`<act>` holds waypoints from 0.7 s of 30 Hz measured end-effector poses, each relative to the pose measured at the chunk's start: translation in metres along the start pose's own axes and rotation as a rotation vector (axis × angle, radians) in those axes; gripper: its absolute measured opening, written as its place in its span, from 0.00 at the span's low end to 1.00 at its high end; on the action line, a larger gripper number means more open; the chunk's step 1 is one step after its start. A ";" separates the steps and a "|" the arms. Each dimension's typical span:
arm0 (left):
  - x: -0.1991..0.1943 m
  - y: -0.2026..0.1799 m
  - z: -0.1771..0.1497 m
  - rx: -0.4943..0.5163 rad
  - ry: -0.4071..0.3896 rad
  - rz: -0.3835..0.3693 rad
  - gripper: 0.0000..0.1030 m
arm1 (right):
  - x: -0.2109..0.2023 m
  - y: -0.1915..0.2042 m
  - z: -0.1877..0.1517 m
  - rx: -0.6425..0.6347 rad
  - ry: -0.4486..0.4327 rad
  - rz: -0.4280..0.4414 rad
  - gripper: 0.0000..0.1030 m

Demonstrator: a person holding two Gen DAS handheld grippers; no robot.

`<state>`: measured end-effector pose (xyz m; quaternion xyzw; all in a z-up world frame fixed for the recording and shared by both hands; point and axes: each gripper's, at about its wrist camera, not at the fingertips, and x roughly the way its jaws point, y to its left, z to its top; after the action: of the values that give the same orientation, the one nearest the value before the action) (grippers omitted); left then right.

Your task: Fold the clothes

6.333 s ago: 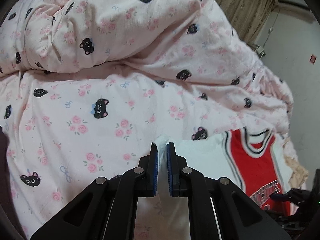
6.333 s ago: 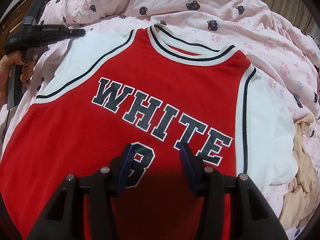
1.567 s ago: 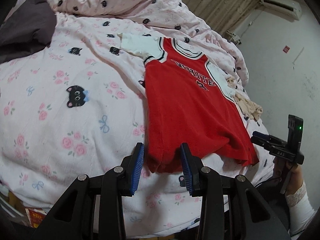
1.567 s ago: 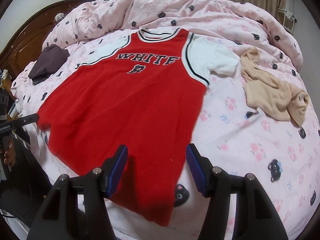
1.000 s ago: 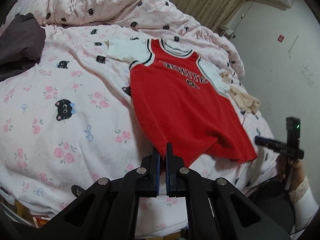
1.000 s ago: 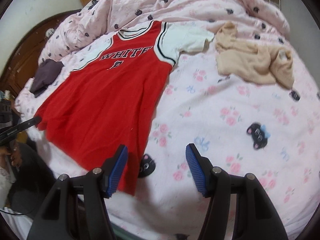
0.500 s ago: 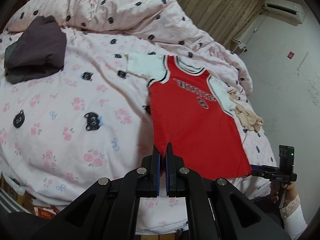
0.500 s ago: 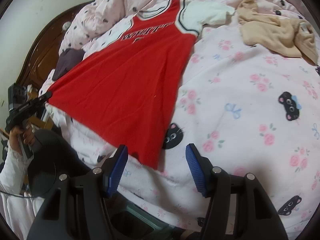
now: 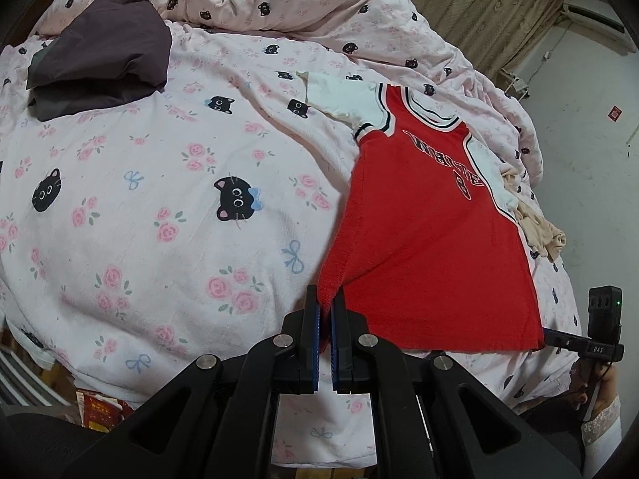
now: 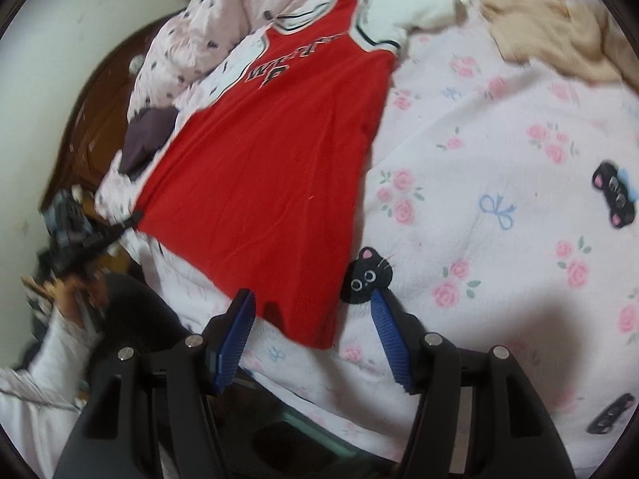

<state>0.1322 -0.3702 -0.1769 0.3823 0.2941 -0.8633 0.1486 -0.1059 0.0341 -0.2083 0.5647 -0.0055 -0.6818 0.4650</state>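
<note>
A pink duvet (image 9: 159, 199), printed with roses and black cat faces, covers the bed and bunches into a heap at the far side. On it lies a red jersey (image 9: 423, 239) with white sleeves and dark lettering across the chest, spread front up, its collar toward the heap and its hem at the near edge of the bed.

A folded dark grey garment (image 9: 104, 64) sits on the duvet, well apart from the jersey on its left. A crumpled beige garment (image 10: 559, 32) lies just beyond the jersey's right sleeve.

The left gripper (image 9: 326, 311) is clamped on the jersey's lower left hem corner; red cloth rises pinched between the blue pads. The right gripper (image 10: 313, 319) stands with its jaws wide, and the lower right hem corner lies between them, not pressed by either pad. In the right wrist view, blurred, a hand (image 10: 74, 291) with a white sleeve holds the left gripper at the bed's edge.
</note>
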 end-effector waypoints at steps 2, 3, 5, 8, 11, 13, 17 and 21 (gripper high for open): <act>0.002 0.002 0.000 -0.006 0.003 0.000 0.03 | 0.001 -0.008 0.003 0.049 -0.005 0.043 0.58; 0.003 0.004 0.000 -0.009 0.005 -0.001 0.03 | 0.001 -0.012 0.003 0.072 -0.004 0.057 0.57; 0.004 0.005 0.000 -0.015 0.008 -0.002 0.03 | 0.000 -0.021 0.003 0.120 -0.003 0.083 0.46; 0.006 0.007 -0.001 -0.019 0.011 -0.004 0.03 | -0.003 -0.035 0.002 0.194 -0.001 0.123 0.34; 0.006 0.007 0.000 -0.022 0.012 -0.005 0.03 | -0.002 -0.037 0.001 0.217 0.005 0.149 0.32; 0.006 0.007 0.000 -0.024 0.014 -0.006 0.03 | 0.000 -0.033 0.001 0.203 0.012 0.156 0.32; 0.006 0.005 -0.001 -0.023 0.015 -0.008 0.03 | 0.007 -0.020 0.000 0.165 0.034 0.161 0.05; 0.002 0.003 -0.001 -0.024 0.020 -0.024 0.03 | 0.004 -0.013 0.002 0.141 0.023 0.168 0.04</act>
<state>0.1326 -0.3719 -0.1803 0.3854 0.3106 -0.8576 0.1399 -0.1148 0.0379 -0.2175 0.6012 -0.0951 -0.6319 0.4797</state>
